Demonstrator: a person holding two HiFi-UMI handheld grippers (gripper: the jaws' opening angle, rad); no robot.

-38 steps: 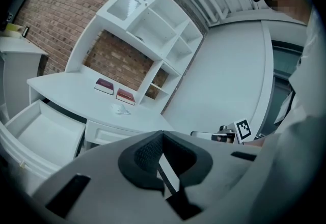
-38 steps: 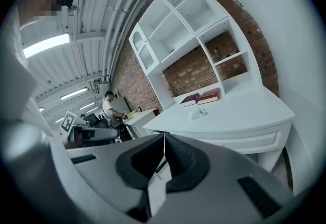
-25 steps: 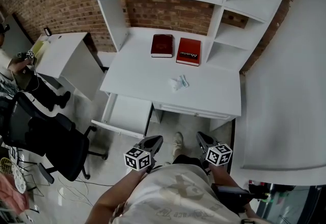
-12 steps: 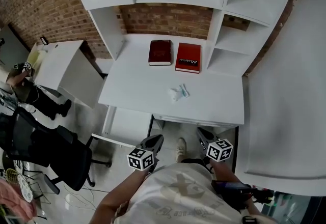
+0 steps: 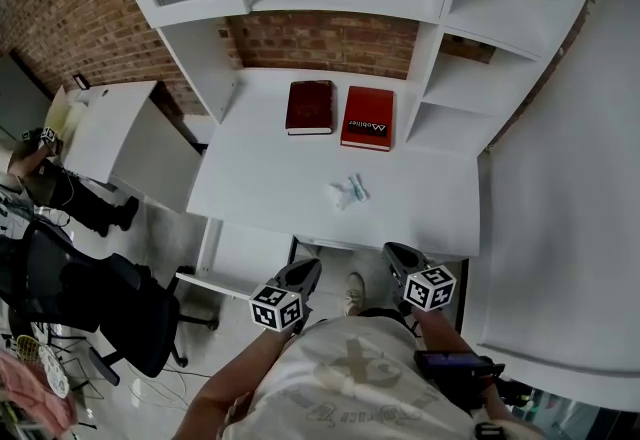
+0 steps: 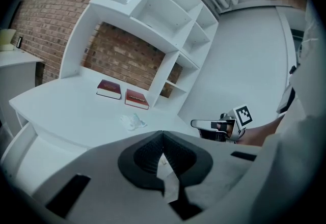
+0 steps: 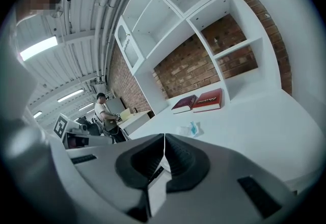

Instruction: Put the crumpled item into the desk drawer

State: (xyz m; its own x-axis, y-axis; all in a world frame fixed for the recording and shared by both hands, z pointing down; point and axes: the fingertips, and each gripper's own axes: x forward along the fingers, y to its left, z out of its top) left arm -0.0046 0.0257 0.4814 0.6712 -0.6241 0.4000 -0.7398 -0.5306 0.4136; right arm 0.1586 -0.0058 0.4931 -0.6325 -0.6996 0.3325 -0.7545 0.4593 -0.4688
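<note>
The left gripper (image 5: 304,270) and right gripper (image 5: 396,254) are closed, empty; the crumpled item (image 5: 349,192) at twelve o'clock seems light, soft, best pinched centrally.

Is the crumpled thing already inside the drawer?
No, the crumpled item lies on the desk top, above the open drawer.

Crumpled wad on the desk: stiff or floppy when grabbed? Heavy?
The crumpled wad looks thin and creased, so it probably squashes under the jaws. Small and papery, likely very light. Lying loose on the smooth desk, it may slide if nudged.
</note>
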